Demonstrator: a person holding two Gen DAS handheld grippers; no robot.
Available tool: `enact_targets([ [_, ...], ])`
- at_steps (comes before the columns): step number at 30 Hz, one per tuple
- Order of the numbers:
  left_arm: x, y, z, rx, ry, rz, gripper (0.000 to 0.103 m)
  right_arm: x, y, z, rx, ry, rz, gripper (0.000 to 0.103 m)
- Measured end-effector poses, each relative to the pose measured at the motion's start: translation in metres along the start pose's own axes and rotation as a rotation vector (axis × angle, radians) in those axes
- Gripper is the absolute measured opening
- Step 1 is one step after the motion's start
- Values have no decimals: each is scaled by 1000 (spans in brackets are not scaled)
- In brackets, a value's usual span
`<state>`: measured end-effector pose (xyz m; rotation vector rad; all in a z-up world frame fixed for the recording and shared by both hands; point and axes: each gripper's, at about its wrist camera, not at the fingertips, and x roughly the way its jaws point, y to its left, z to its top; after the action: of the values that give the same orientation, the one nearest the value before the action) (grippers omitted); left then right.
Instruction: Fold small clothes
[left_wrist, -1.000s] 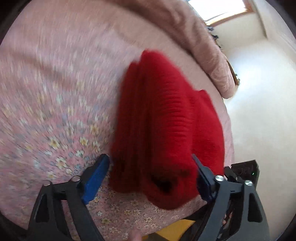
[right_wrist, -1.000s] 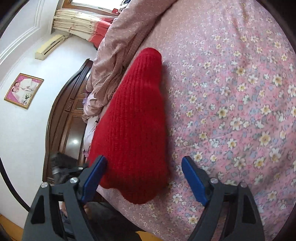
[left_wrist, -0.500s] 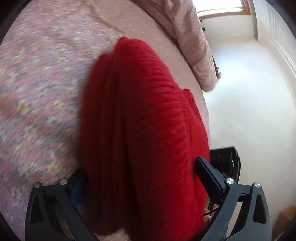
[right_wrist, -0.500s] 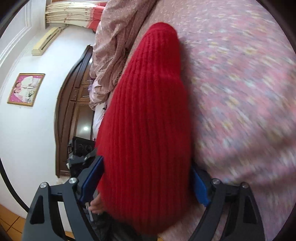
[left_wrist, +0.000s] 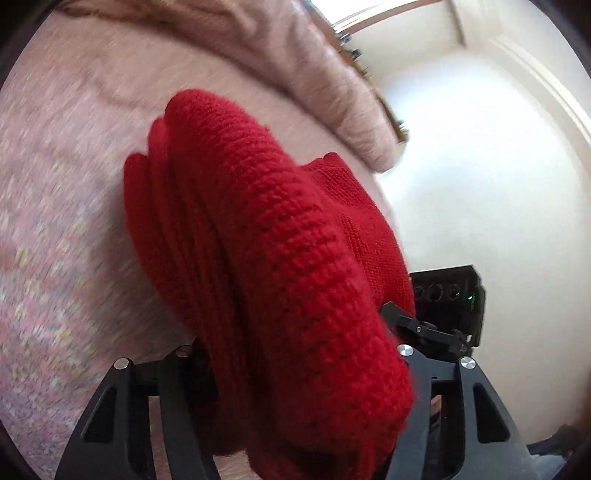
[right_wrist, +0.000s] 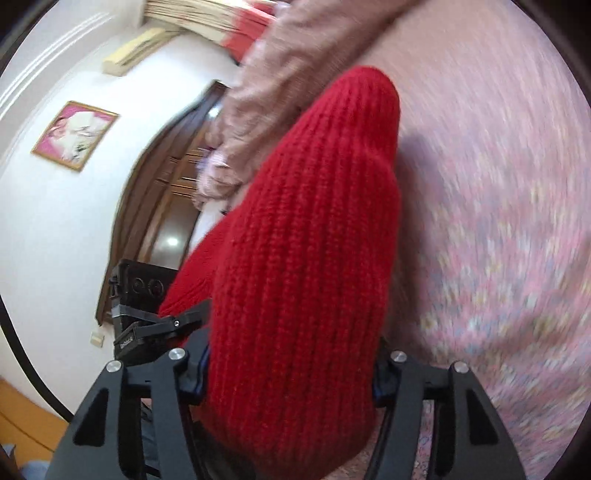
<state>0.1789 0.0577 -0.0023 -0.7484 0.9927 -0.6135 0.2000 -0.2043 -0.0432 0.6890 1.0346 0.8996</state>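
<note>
A red knitted garment (left_wrist: 280, 266), folded into a thick bundle, fills the middle of both views (right_wrist: 310, 258). My left gripper (left_wrist: 299, 369) is shut on its near end; the knit hides both fingertips. My right gripper (right_wrist: 291, 373) is shut on the same bundle from the other side, its blue pads mostly buried in the knit. The bundle's near end is raised off the pink floral bedspread (left_wrist: 62, 236), and its far end points away across the bed. Each view shows the other gripper's black body beside the bundle.
A pink floral quilt (left_wrist: 325, 74) is bunched along the far edge of the bed, also in the right wrist view (right_wrist: 280, 74). A dark wooden headboard (right_wrist: 155, 206) and a white wall with a framed picture (right_wrist: 74, 134) stand beyond.
Both grippers moved in around the red bundle and closed on it from open. The bundle's near end has come up off the bedspread, and both views are swinging.
</note>
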Motion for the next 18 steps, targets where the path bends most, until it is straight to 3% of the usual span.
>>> enact_targets([
  [9,50,-75,68,142,-113,1,53,-65,16,91,-141,-94,-26,63],
  [14,95,-91,106,201,-161,46,53,-87,-16,152,-144,-134,-17,63],
  [18,139,-77,133,223,-172,70,53,-81,-48,188,-148,-156,-27,63],
])
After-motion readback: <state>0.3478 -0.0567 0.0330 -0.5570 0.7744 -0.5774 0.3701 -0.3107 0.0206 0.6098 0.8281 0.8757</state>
